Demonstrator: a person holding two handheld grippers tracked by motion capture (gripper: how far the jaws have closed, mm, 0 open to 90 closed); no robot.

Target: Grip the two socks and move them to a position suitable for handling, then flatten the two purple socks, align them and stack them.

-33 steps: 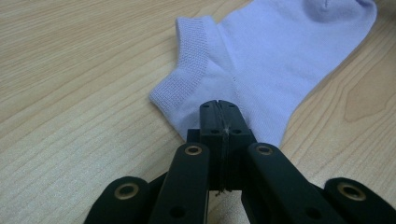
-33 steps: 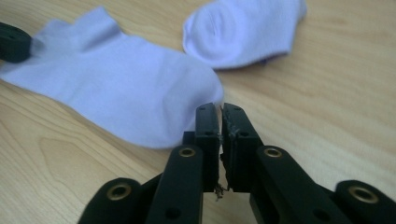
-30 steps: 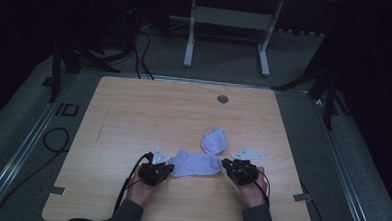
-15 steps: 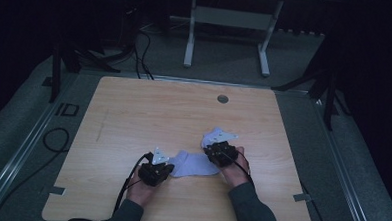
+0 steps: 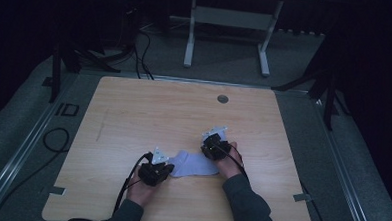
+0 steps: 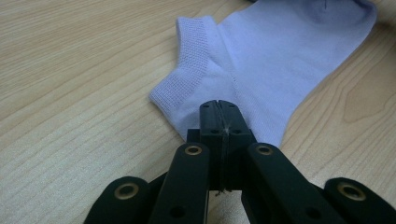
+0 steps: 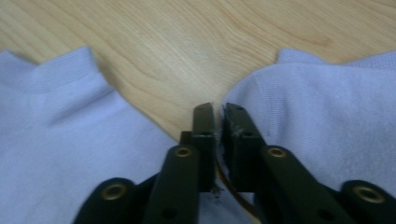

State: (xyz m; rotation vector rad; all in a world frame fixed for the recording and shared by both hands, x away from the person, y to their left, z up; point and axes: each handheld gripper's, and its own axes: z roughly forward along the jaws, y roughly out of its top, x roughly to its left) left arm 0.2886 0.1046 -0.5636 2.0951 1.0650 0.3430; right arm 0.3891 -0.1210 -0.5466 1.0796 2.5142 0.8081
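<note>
Nearest, in the left gripper view: left gripper (image 6: pixel 219 105) of matt black plastic with brass-coloured rivets, jaws pressed fully together, tips resting on the lower edge of the sock (image 6: pixel 280 56); impossible to tell whether any cloth is pinched. Pale lilac knit, smooth over the foot, ribbed at the cuff, lying flat on the table (image 6: pixel 70 70) of light, streaky wood grain. In the right gripper view: right gripper (image 7: pixel 217 108) of the same make, jaws just now closing and drawn almost together, a thin slit left, no cloth seen inside it; ribbed cuff to one side, a rounded lilac fold touching the other jaw, bare wood between. From the high view, not given by either close view: left hand (image 5: pixel 141 190) and right hand (image 5: pixel 230 164) entering from the near edge, dark sleeves, sock stretched between the two grippers near the front middle of the rounded-corner tabletop. Farther off, a small round grey grommet (image 5: pixel 223 98) near the far edge. Beyond, grey carpet (image 5: pixel 296 60), black cables (image 5: pixel 142 43) and a white metal frame (image 5: pixel 228 17) in dim light.
</note>
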